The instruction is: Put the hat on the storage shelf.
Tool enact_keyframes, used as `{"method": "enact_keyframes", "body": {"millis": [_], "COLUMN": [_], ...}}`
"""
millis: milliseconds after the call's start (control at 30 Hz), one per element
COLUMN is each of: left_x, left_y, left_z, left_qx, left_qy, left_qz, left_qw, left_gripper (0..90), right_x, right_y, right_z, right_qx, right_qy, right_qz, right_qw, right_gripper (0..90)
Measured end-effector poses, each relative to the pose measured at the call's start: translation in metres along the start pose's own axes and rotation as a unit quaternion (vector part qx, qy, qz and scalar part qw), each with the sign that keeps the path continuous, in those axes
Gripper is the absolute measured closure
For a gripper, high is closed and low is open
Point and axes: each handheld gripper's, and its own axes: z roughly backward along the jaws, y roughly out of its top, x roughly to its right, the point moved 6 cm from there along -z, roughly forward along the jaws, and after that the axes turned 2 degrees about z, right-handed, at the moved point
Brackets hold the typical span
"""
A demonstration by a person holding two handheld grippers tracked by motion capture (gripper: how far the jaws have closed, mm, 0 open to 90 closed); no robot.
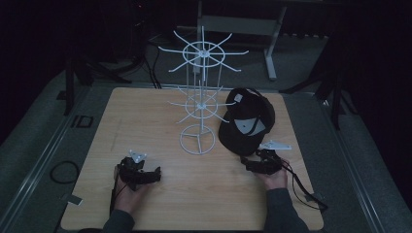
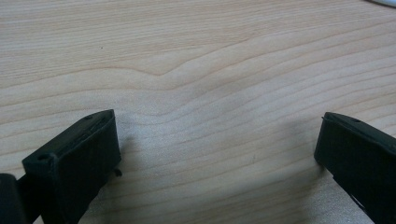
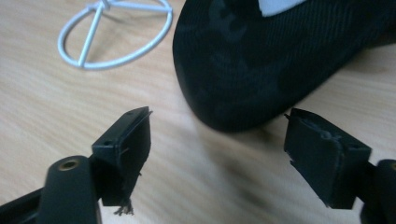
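Pale wooden table [image 1: 145, 121], dark room; white wire rack [image 1: 198, 104] centre, black cap [image 1: 248, 121] right. Left gripper [image 2: 219, 140] spread, empty; right gripper [image 3: 217, 140] spread before cap brim.

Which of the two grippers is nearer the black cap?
The right gripper: its open jaws face the black cap's brim just ahead. The left gripper is over bare wooden table, beyond the white wire rack.
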Motion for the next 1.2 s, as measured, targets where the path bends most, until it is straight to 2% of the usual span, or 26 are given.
{"method": "enact_keyframes", "body": {"millis": [133, 433, 800, 967, 1200], "left_x": [0.0, 0.001, 0.001, 0.001, 0.002], "left_y": [0.0, 0.0, 0.0, 0.0, 0.0], "left_z": [0.0, 0.0, 0.0, 0.0, 0.0], "left_qx": [0.0, 0.001, 0.001, 0.001, 0.0], "left_qy": [-0.001, -0.002, -0.003, -0.004, -0.004], "left_qz": [0.0, -0.001, -0.001, -0.002, -0.004], "left_qw": [1.0, 1.0, 1.0, 1.0, 1.0], "left_gripper": [0.1, 0.1, 0.1, 0.1, 0.1], "right_x": [0.003, 0.005, 0.006, 0.005, 0.004], "right_y": [0.006, 0.011, 0.012, 0.015, 0.022], "right_z": [-0.007, -0.017, -0.032, -0.032, -0.024], "right_qx": [-0.001, 0.011, 0.006, 0.021, 0.047], "right_qy": [0.0, 0.03, 0.064, 0.072, 0.076], "right_qz": [-0.002, -0.019, -0.059, -0.067, -0.079], "right_qw": [1.0, 0.9993, 0.9962, 0.9949, 0.9929], "right_gripper": [31.8, 50.3, 58.1, 70.2, 74.8]}}
